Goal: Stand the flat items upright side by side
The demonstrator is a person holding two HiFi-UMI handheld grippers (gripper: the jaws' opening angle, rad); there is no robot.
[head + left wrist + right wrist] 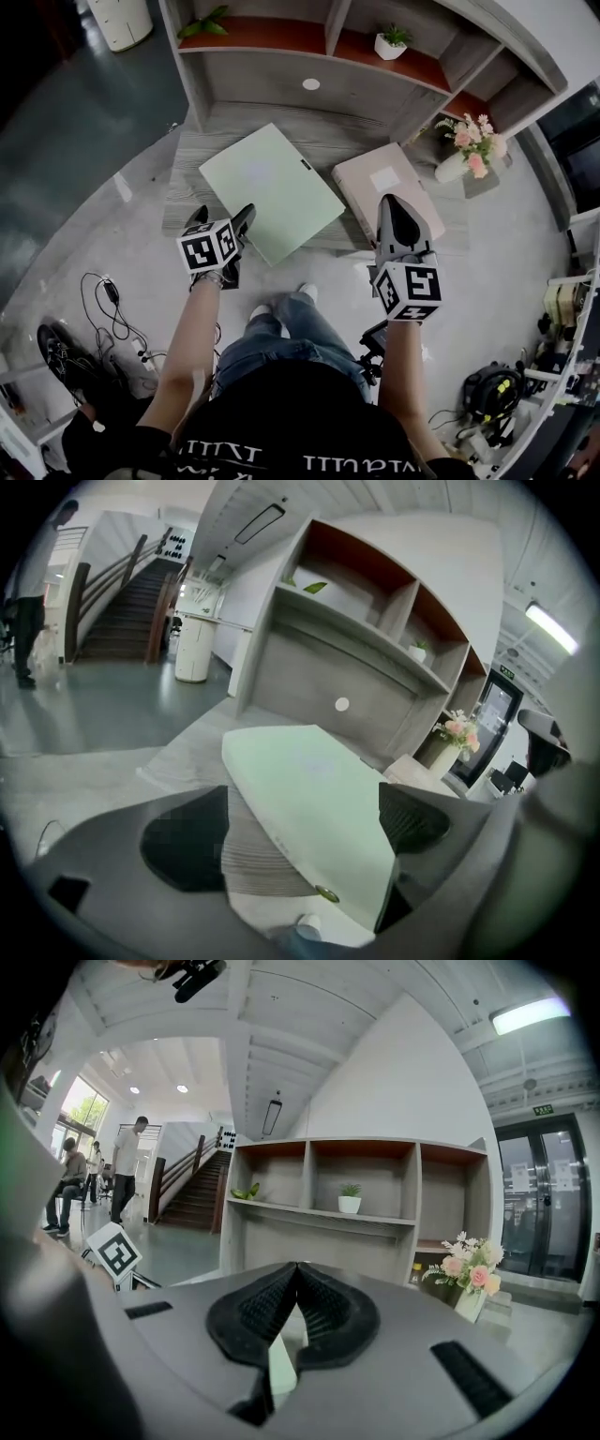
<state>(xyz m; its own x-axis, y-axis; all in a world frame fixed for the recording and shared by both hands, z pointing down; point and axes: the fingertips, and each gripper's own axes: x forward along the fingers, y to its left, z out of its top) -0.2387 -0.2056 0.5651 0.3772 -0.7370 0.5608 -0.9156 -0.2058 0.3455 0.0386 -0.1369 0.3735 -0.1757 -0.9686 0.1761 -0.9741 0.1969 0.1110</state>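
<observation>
A pale green flat box (269, 190) lies flat on the grey wooden shelf base (187, 178), one corner hanging over the front edge. A pinkish flat box (380, 183) lies flat to its right. My left gripper (222, 218) is open at the green box's near-left corner. In the left gripper view the green box (314, 803) reaches in between the two wide-apart pads (183, 841) without being pressed. My right gripper (394, 208) hovers over the near end of the pinkish box. Its pads (262, 1312) meet at the tips with nothing gripped.
The shelf unit behind holds a small potted plant (391, 42) and green leaves (203, 25). A vase of flowers (469, 150) stands at the right. Cables (112, 309) lie on the floor at the left. The person's legs (272, 337) stand just before the shelf.
</observation>
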